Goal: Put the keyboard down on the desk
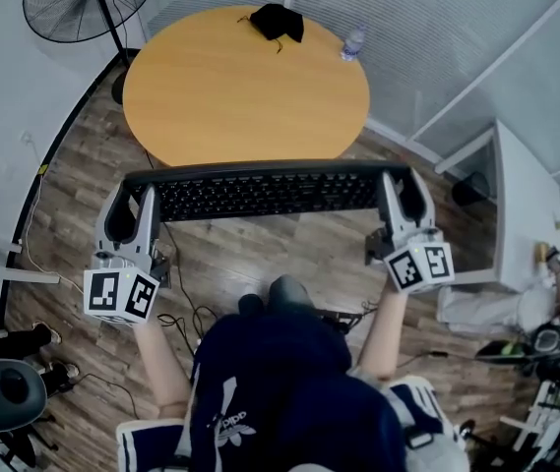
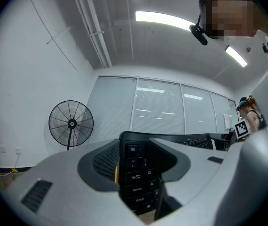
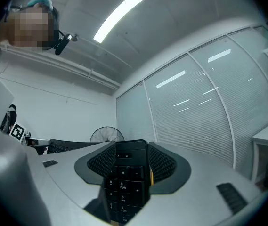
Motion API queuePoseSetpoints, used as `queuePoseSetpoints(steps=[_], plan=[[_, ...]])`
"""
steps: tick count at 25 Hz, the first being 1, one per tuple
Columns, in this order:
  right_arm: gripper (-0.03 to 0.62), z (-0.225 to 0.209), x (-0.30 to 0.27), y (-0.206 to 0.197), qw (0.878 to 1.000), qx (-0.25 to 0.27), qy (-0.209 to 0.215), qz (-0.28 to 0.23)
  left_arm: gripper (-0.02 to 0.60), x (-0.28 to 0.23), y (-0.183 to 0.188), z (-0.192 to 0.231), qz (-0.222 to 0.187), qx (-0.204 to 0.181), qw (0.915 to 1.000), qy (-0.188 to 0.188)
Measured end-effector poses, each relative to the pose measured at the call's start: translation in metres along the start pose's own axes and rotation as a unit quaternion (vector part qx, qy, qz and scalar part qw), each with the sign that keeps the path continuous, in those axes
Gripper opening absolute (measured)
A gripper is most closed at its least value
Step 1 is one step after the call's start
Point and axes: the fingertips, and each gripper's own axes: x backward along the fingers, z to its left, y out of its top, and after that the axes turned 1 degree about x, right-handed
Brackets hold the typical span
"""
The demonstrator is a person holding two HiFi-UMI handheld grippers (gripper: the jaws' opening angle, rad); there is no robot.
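Ceiling strip lights (image 2: 164, 19) are glaring at twelve o'clock in the left gripper view and eleven o'clock in the right. Fisheye distortion is bending both views' edges into dark corners, while the desk (image 1: 245, 87) is lying in soft, even light.

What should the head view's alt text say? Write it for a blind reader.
A person holds a black keyboard by its ends with the left gripper and right gripper, just short of a round wooden table. A black cloth and a water bottle sit at the table's far edge.
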Motion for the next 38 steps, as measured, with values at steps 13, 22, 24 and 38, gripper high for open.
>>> queuePoseSetpoints(steps=[13,22,24,38], plan=[[0.209,0.005,-0.088,0.007,1.0,0.0,0.018,0.019,0.178,-0.044,0.015,0.053,0.007,0.023,0.9994,0.026],[0.209,-0.051,-0.19,0.01,0.999,0.004,0.048,0.017,0.178,-0.139,0.02,0.06,-0.004,0.025,0.998,0.057],[0.209,-0.064,-0.207,0.01,0.998,0.003,0.054,0.015,0.178,-0.156,0.02,0.058,-0.007,0.024,0.9977,0.063],[0.209,-0.112,-0.268,-0.007,0.997,-0.005,0.073,0.027,0.178,-0.221,0.01,0.055,0.002,0.021,0.9964,0.082]])
